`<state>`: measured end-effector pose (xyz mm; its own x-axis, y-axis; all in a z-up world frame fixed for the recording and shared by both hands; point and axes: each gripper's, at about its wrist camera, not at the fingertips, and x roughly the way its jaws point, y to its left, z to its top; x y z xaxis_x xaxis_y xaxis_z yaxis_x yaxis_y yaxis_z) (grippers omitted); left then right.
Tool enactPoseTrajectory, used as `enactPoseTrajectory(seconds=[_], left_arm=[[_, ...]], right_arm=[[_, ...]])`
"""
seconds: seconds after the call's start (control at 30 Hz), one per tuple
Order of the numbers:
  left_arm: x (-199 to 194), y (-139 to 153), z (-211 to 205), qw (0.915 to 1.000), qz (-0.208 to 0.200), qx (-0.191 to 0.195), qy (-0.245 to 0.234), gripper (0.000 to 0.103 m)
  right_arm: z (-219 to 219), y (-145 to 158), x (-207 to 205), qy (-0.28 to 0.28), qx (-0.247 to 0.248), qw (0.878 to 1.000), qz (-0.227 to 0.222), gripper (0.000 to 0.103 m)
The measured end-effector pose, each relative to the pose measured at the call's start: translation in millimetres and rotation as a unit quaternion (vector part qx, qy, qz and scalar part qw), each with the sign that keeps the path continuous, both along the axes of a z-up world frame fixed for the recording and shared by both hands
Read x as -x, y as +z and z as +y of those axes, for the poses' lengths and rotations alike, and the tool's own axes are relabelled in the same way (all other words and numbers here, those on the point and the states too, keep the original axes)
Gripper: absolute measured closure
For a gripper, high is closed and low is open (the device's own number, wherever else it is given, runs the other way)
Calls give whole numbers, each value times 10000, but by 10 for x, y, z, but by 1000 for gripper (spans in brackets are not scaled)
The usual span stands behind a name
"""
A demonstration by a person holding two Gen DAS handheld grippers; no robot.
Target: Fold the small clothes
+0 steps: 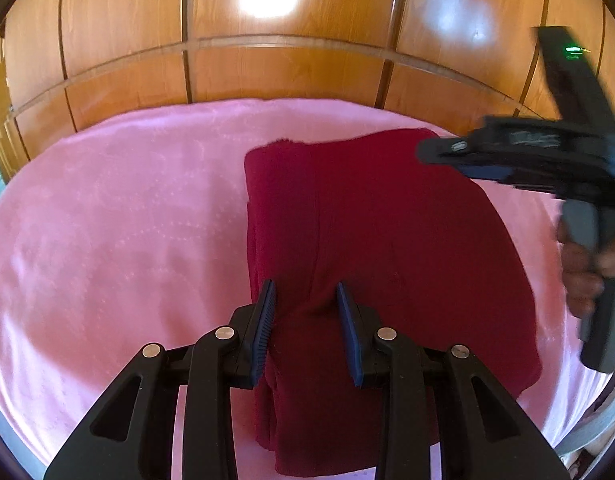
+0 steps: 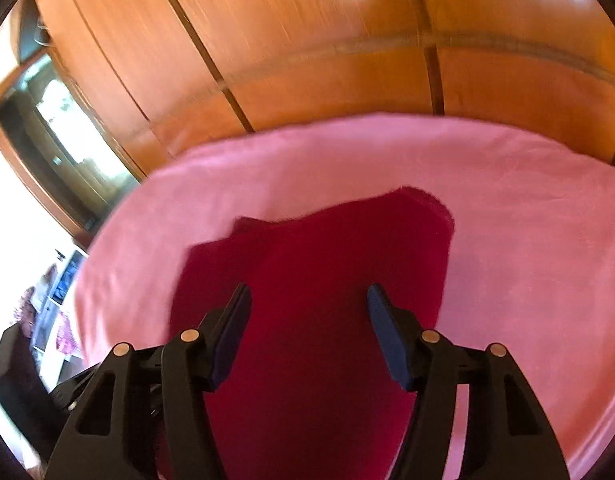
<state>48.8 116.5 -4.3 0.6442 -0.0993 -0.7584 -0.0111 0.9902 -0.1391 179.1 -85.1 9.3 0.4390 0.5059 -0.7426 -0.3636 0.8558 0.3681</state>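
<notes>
A dark red garment [image 1: 387, 240] lies folded lengthwise on a pink blanket [image 1: 127, 220]. My left gripper [image 1: 307, 292] is open, its fingers straddling a raised ridge of the red cloth near the garment's near end. My right gripper [image 1: 447, 156] shows blurred in the left wrist view, hovering above the garment's far right corner. In the right wrist view the garment [image 2: 327, 260] lies below my right gripper [image 2: 307, 296], whose fingers are wide open and hold nothing.
The pink blanket [image 2: 507, 208] covers a bed. Glossy wooden wardrobe panels [image 1: 267, 60] stand just behind it. A window or mirror [image 2: 59, 132] and some clutter are at the left in the right wrist view.
</notes>
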Motion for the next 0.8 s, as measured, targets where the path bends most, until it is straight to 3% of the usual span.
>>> enactPoseTrajectory(seconds=[0.1, 0.17, 0.53, 0.6, 0.67, 0.8], left_arm=[[26, -52, 24, 10000, -35, 18, 22, 73], [44, -59, 12, 10000, -52, 11, 18, 73], [156, 17, 46, 9998, -117, 115, 132, 73], [195, 40, 67, 9996, -135, 158, 173, 68], [232, 69, 97, 9994, -177, 147, 244, 48], [268, 79, 163, 9992, -139, 227, 299, 44]], right_arm=[[136, -347, -152, 11, 291, 9990, 344, 41], [195, -473, -152, 36, 530, 9982, 264, 37], [101, -269, 13, 53, 234, 9996, -121, 22], [53, -187, 52, 6, 56, 9998, -167, 22], [-26, -107, 106, -44, -121, 9997, -216, 19], [-148, -49, 198, -169, -309, 9991, -215, 16]])
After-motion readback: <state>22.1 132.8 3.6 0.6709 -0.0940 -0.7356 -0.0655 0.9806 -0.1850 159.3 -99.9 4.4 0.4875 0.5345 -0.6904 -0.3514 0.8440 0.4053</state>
